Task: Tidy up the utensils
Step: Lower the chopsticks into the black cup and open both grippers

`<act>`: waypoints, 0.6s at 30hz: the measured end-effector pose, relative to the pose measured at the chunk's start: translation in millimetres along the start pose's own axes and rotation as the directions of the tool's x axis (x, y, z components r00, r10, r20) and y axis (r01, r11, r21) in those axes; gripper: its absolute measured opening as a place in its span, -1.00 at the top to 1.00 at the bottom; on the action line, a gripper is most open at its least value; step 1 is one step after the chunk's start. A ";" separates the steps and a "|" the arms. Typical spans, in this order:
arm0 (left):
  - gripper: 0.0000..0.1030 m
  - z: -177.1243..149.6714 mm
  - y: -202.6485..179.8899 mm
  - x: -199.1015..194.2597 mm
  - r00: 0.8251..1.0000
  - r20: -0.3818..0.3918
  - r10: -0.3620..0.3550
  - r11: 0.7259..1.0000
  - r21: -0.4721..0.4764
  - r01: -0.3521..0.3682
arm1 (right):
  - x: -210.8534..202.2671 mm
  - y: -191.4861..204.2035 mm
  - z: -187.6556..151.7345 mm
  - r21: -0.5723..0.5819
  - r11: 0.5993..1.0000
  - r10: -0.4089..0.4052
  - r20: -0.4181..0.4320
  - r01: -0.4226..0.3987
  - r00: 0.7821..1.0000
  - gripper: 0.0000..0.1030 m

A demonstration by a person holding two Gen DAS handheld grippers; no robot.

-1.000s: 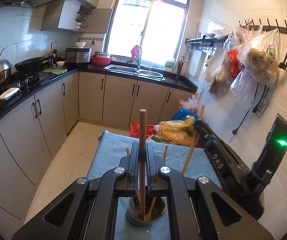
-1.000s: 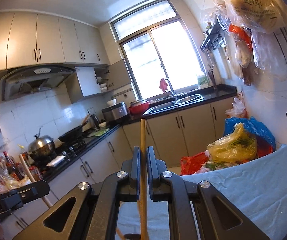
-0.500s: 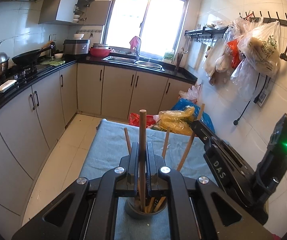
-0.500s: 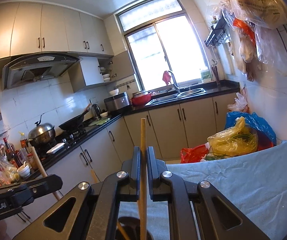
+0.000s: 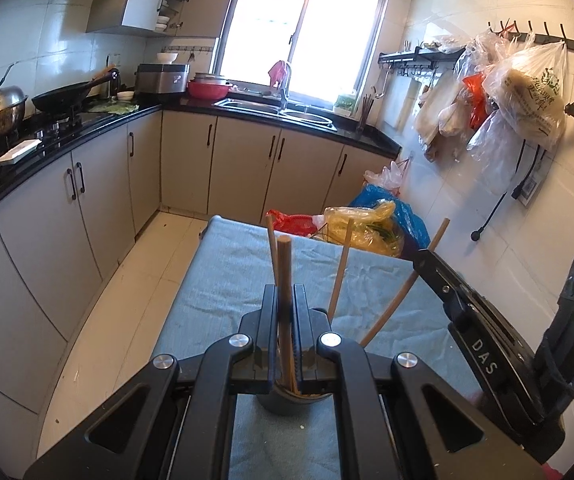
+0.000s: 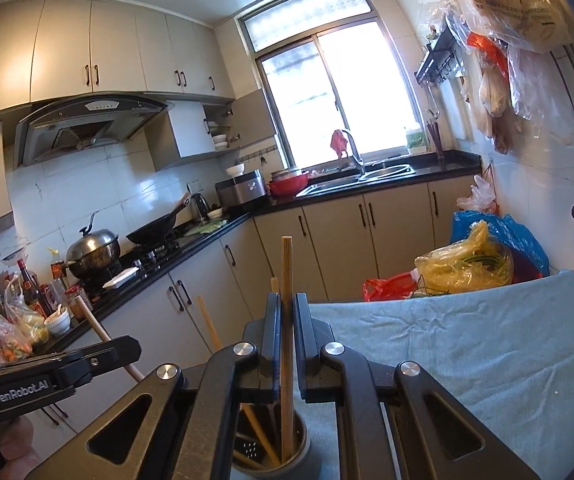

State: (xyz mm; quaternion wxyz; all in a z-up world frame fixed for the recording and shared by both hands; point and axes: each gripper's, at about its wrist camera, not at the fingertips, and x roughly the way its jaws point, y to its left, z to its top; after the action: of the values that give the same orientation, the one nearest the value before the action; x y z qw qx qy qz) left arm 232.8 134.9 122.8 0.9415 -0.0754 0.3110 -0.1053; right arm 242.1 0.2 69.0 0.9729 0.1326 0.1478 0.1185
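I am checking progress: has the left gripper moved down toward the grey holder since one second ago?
Yes. The left gripper came lower: more chopsticks rise above it from the grey holder.

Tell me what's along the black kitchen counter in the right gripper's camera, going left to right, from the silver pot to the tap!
Silver lidded pot → black wok → kettle → silver box-shaped appliance → red bowl → tap with a red cloth on it.

"DAS" stands in white on the right gripper [image 5: 431, 264], right of the fingers. "GenRobot.AI" marks the left gripper [image 6: 127, 350], lower left.
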 end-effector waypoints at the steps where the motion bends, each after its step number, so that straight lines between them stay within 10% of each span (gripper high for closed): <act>1: 0.88 -1.0 1.2 1.7 1.000 -0.005 0.002 1.000 -0.001 -0.002 | 0.3 0.5 -2.1 -0.001 1.000 -0.002 -0.003 0.002 1.000 0.87; 18: 0.87 -11.3 9.5 21.4 0.999 -0.042 0.000 1.000 -0.008 -0.001 | 15.0 -0.8 -17.5 -0.001 1.000 -0.006 -0.079 0.006 0.997 0.87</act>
State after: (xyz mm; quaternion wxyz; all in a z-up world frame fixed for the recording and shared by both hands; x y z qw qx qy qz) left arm 244.2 137.9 99.6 0.9346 -0.0768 0.3309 -0.1054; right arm 250.5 7.3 48.7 0.9668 0.1267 0.1863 0.1208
